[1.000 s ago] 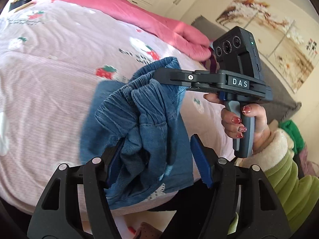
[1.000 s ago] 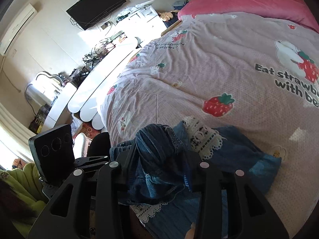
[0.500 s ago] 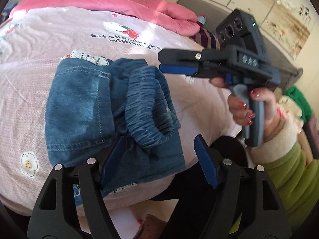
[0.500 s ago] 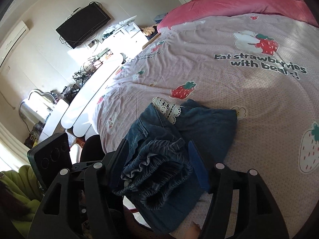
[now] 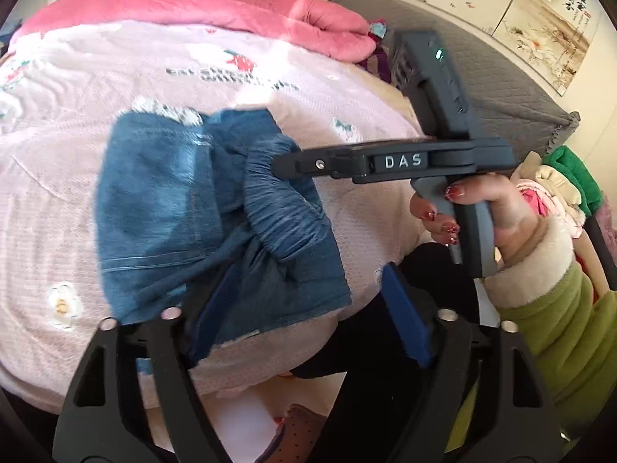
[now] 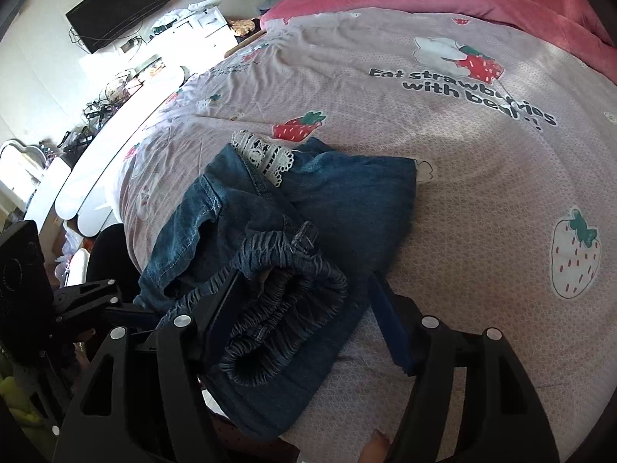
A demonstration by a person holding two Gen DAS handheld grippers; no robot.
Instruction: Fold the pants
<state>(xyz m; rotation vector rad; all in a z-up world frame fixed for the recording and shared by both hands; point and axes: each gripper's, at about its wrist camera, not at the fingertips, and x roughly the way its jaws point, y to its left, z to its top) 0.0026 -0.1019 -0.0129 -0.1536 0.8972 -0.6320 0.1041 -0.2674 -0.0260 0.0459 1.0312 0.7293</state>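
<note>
Blue denim pants [image 5: 173,208] with an elastic waistband [image 6: 277,316] and white lace trim [image 6: 266,154] lie folded in a bundle near the front edge of the bed [image 6: 482,193]. My left gripper [image 5: 308,320] is open, its left pad [image 5: 212,308] against the bundle's near corner. My right gripper [image 6: 304,324] is open around the gathered waistband, its left pad touching the fabric. The right gripper also shows in the left wrist view [image 5: 285,162], over the waistband [image 5: 277,208].
A pink strawberry-print cover [image 5: 58,193] spreads over the bed, with a pink quilt [image 5: 231,15] at the far side. A pile of clothes [image 5: 555,185] lies to the right. A white desk [image 6: 115,142] and wall TV [image 6: 119,4] stand to the left.
Both grippers, shut on the waistband a second ago, lowered the pants onto the bed and opened. The bundle now rests flat on the cover.
</note>
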